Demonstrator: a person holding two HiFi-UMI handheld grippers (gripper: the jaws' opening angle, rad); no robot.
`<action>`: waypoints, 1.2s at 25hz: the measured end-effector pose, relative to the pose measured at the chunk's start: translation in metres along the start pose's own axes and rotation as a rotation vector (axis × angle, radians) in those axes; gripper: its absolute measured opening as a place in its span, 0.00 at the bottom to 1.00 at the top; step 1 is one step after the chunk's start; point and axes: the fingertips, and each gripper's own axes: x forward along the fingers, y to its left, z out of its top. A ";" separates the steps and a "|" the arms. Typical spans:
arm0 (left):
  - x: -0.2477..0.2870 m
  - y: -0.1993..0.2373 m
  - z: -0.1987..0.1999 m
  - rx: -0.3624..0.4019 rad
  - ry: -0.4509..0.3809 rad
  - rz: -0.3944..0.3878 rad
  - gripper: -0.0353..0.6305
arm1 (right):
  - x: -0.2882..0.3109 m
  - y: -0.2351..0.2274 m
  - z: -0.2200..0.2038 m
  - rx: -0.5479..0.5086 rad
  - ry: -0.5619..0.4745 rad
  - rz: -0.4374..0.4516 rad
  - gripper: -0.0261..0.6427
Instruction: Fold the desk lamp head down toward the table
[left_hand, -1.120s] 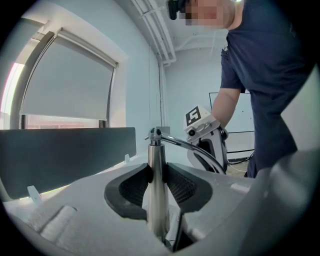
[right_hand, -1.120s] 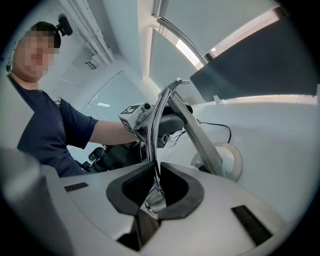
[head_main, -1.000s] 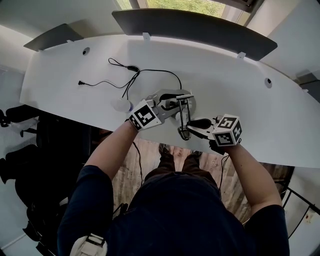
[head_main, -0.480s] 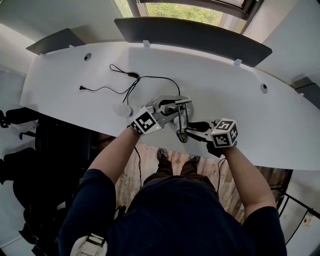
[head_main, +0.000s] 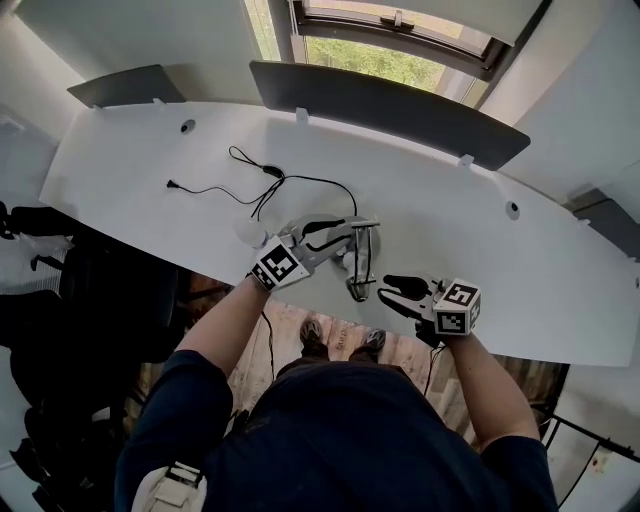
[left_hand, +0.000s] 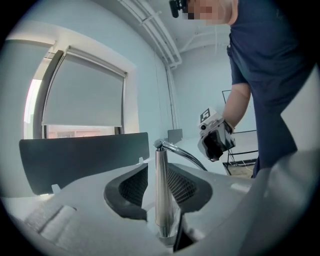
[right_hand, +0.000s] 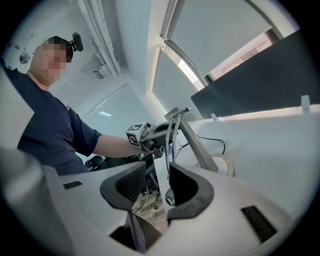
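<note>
Right gripper (head_main: 390, 292) has backed off the lamp head (head_main: 357, 290), jaws opening on nothing, the folded head just ahead of it, while the left gripper (head_main: 335, 238) stands wide around the lamp post (left_hand: 162, 185).

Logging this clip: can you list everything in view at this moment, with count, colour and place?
Desk: one, white, curved, spans the head view.
Divider panels: two, dark grey, along the desk's far edge.
Window: one, behind the panels, greenery outside.
Cable: one tangle, black, loose on the desk beyond the lamp.
Round object: one, white, by the desk's near edge; too small to identify.
Desk lamp: one, silver, near edge, middle of the desk.
Person: one, dark blue shirt, bottom of the head view.
Left gripper: one, grey, the lamp's post between its open jaws.
Right gripper: one, grey, right of the lamp, jaws opening, nothing between them.
</note>
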 end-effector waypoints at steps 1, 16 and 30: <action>-0.006 -0.001 0.003 -0.020 -0.007 0.022 0.23 | -0.003 0.003 0.001 -0.002 -0.013 -0.010 0.26; -0.054 -0.083 0.130 -0.249 -0.098 0.185 0.12 | -0.029 0.062 0.070 -0.237 -0.260 -0.195 0.14; -0.048 -0.129 0.171 -0.257 -0.183 0.185 0.06 | -0.042 0.107 0.096 -0.374 -0.357 -0.272 0.05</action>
